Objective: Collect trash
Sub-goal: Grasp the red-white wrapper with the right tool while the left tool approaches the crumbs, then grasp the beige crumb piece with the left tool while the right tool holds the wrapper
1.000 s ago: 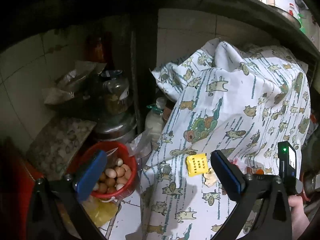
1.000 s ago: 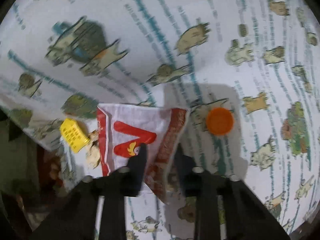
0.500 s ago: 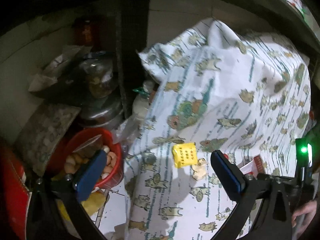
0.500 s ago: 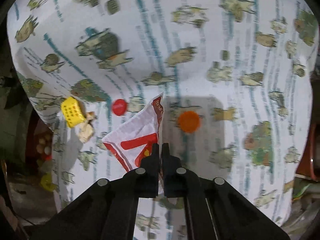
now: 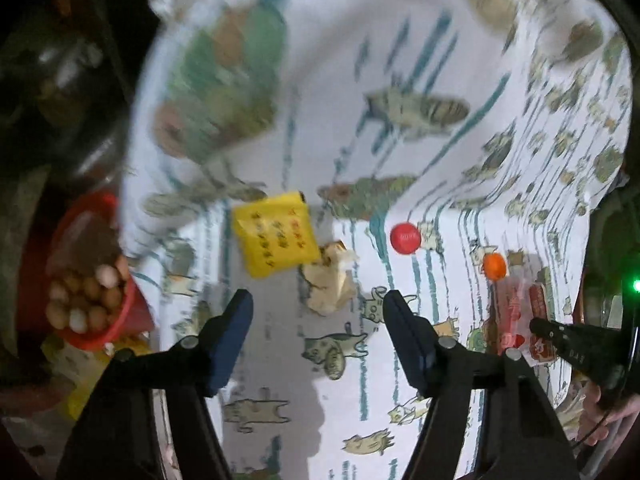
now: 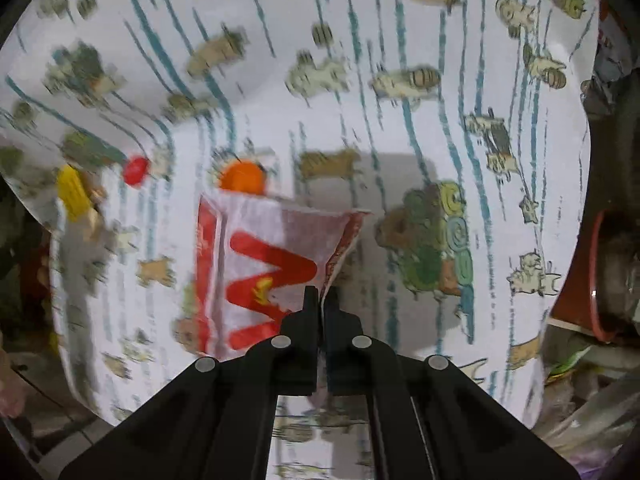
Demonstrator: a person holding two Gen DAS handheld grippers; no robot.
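Trash lies on a cartoon-print cloth. A yellow packet, a crumpled beige wrapper, a red cap and an orange cap show in the left wrist view. My left gripper is open, low over the cloth just short of the crumpled wrapper. My right gripper is shut on a white and red snack bag, held up off the cloth; this bag also shows in the left wrist view. The orange cap, red cap and yellow packet lie beyond it.
A red bowl of eggs stands left of the cloth, with dark jars and clutter behind it. A red-rimmed pot stands off the cloth's right edge, with plastic bags below it.
My left gripper has moved in close to the yellow packet and the crumpled wrapper. My right gripper closed on the snack bag and lifted it; the red cap under it came into view.
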